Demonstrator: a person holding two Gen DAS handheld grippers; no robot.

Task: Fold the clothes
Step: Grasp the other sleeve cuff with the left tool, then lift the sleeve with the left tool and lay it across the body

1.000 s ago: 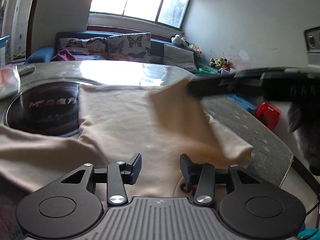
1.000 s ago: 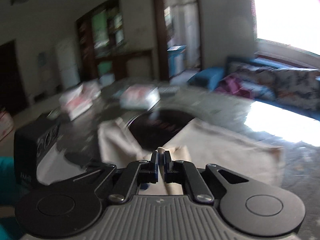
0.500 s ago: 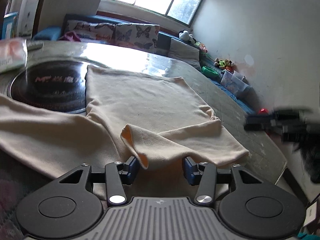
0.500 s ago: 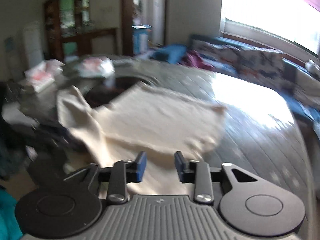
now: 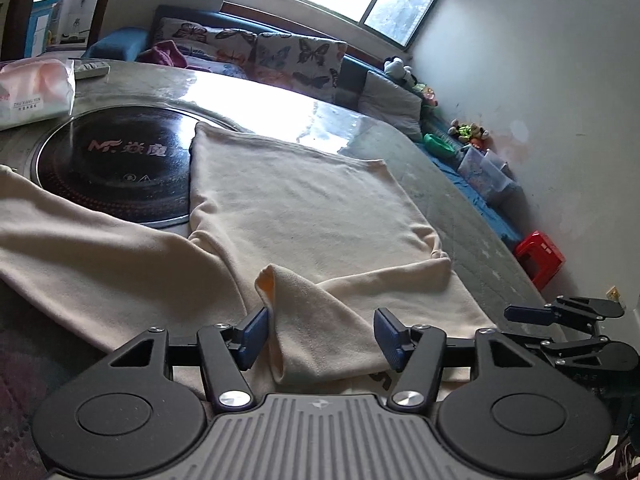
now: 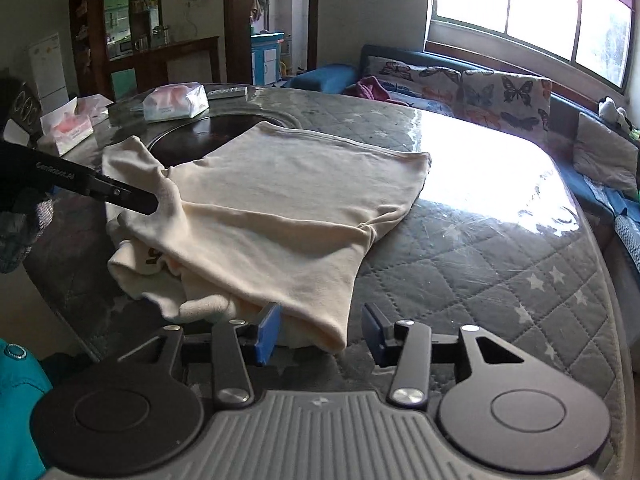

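Observation:
A cream long-sleeved shirt [image 5: 296,208] lies on the grey quilted table, partly over a black round cooktop [image 5: 116,160]. One sleeve [image 5: 320,320] is folded back over the body and its cuff end lies between the jaws of my open left gripper [image 5: 320,338]. In the right wrist view the shirt [image 6: 288,200] is spread flat, and its near folded edge [image 6: 320,320] lies between the jaws of my open right gripper [image 6: 320,332]. The left gripper [image 6: 132,198] shows at the shirt's left edge. The right gripper [image 5: 560,320] shows at the table's right edge.
A tissue pack [image 5: 36,92] and a remote [image 5: 92,70] lie at the table's far left. A second tissue box [image 6: 68,128] stands at the left edge. A sofa with butterfly cushions [image 6: 460,84] runs behind the table. A red stool [image 5: 540,260] stands on the floor at right.
The right gripper has opened, let the sleeve go and pulled back to the table's near edge. The sleeve now lies folded over the shirt body. The left gripper has stayed open.

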